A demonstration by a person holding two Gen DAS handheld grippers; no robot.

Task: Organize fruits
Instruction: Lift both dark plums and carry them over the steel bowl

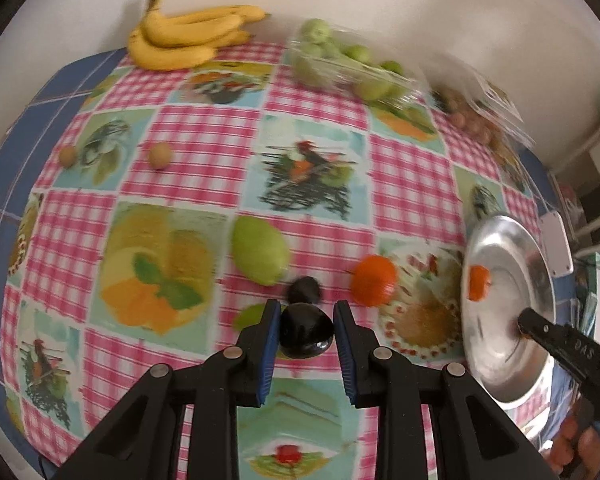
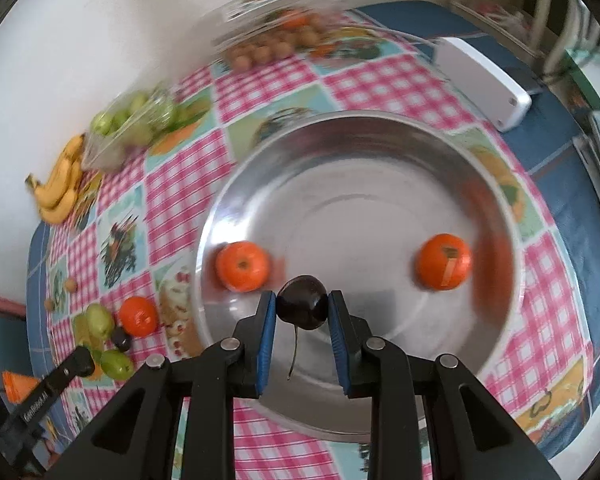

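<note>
Right tool clenched on a dark, glossy plum-like fruit with a stem, poised over the round silver metal dish at frame centre, between two orange mandarins lying inside. Left tool likewise grasping a second dark round fruit above the checked pink-and-picture surface. Apparently mid-delivery: next, lowering into bare dish floor, then letting go gently. Loose mandarin, green pear-like fruit and another dark fruit waiting nearby; bananas at upper left.
</note>
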